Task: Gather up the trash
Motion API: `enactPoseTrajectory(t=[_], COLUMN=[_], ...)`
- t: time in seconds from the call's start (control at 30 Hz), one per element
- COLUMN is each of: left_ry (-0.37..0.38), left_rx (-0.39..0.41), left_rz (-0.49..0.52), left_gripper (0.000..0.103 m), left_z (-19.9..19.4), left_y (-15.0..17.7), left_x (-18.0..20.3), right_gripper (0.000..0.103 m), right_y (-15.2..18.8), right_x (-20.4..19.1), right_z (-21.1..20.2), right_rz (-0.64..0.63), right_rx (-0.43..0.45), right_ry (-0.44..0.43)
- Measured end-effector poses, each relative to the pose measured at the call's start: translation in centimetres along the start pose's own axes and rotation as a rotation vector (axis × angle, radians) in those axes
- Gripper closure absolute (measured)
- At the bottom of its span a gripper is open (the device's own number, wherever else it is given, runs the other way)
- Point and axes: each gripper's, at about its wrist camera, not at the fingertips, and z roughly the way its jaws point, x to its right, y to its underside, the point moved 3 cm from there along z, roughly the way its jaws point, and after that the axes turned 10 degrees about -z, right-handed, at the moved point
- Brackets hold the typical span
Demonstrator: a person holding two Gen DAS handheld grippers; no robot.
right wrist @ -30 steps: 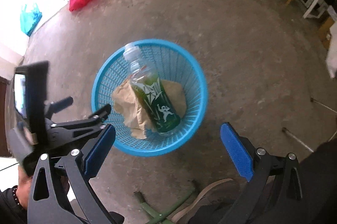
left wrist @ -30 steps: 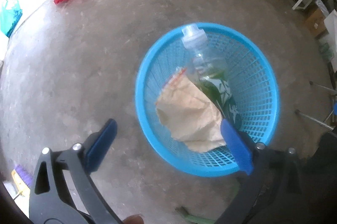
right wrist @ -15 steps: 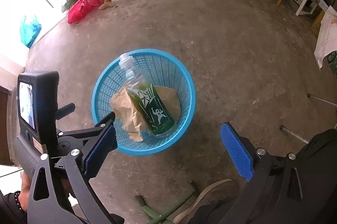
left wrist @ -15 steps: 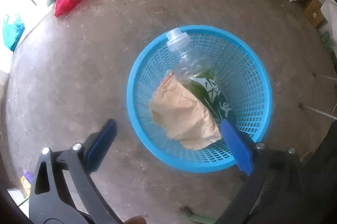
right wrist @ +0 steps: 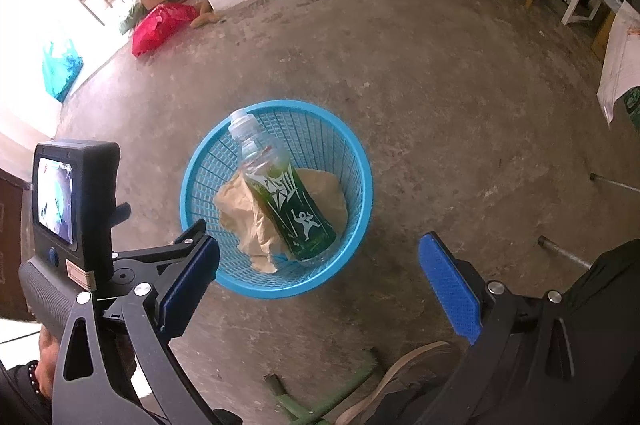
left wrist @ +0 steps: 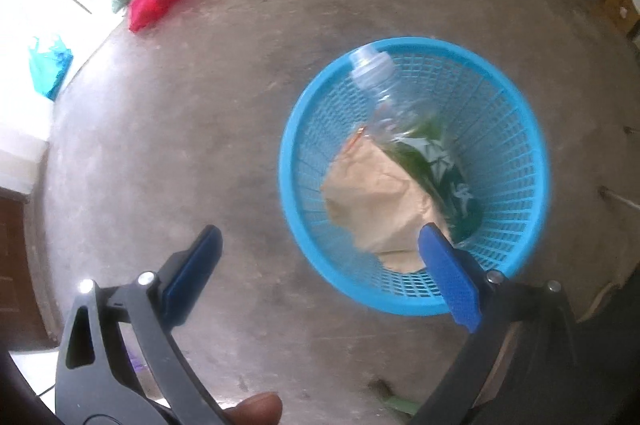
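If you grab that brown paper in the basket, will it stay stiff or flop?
The brown paper is crumpled, so it would probably flop and crush. It looks light. The bottle leans across it in the blue basket, so pulling might tip that.

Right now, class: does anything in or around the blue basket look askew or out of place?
Only the bottle: it leans aslant in the blue basket, cap against the rim, base on the crumpled brown paper. Nothing has spilled onto the floor.

blue mesh basket (right wrist: 362, 161): upright on floor | green-label bottle (right wrist: 290, 203): tilted inside | crumpled brown paper (right wrist: 240, 215): beneath bottle
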Motion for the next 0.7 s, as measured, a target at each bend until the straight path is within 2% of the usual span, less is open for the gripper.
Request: enactPoseTrajectory(t=[0.17,0.23,0.3,0.4,0.7], left_ry=[0.171,0.205,0.202,0.150,0.015], left_rx=[-0.041,-0.051,-0.067,-0.114,-0.100], left_rz=[-0.074,-0.093,-0.100,-0.062,-0.034], left_gripper=[0.008,0.008,0.008,0.008,0.008], left_z=[0.2,0.5,1.0,1.9,2.0], left_y=[0.1,0.5,1.0,1.2,0.5], left_x=[0.1,0.2,0.3,0.9,1.5], right_gripper=[0.006,0.006,0.006,0.006,0.006], right_y=[-0.2,-0.2,-0.2,-0.1,0.2], right_x=[-0.1,-0.1,-0.1,0.1,0.3], right_z=[0.2,0.4,0.4,0.3,-0.1], right_rz=[0.002,-0.001,0.001,0.009,0.005], right_rx=[-0.011,-0.019,-0.019,-0.015,-0.016], right_ry=[-0.011,-0.018,-0.023,-0.032,-0.057])
